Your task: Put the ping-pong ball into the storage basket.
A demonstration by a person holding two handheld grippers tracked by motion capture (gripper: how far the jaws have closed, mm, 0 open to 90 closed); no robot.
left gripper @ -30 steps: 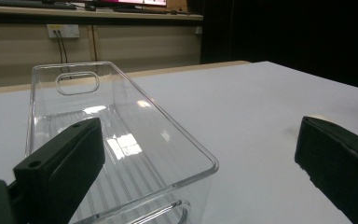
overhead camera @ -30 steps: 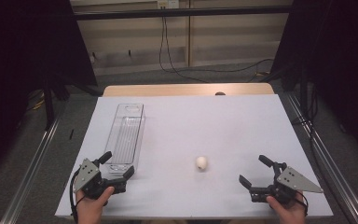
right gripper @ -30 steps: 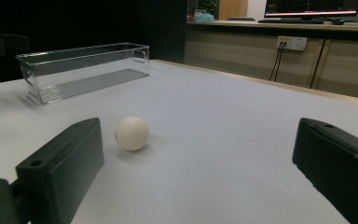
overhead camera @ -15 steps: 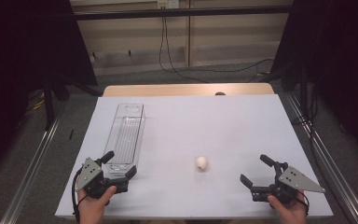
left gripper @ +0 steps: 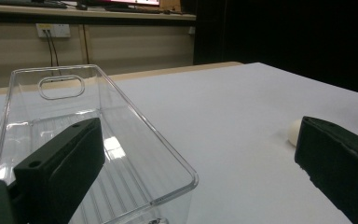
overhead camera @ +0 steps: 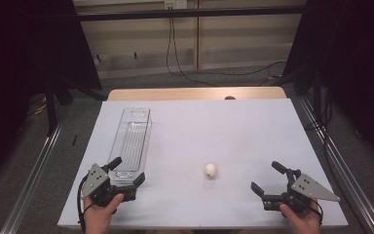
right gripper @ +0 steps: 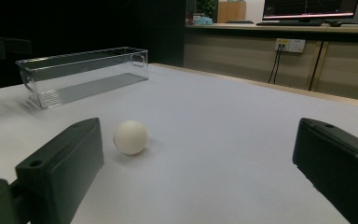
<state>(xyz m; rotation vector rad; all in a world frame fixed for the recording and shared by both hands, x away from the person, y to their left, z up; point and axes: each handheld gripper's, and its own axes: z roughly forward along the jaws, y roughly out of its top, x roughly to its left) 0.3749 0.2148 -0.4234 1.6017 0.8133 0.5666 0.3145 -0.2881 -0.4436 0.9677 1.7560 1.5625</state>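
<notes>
On plain white table (overhead camera: 199, 131), unlabelled egg (overhead camera: 211, 170) and clear bin (overhead camera: 130, 139), each hand-held gripper spread.

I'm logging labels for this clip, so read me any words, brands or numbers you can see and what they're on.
None can be read.
The clear bin, the white egg and both grippers, left and right, carry no legible text.
The monitor is lit, its content too blurred to read.

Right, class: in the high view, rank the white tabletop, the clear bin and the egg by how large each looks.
1. white tabletop
2. clear bin
3. egg
The gaps are plain, so nearness to the camera changes nothing.
</notes>
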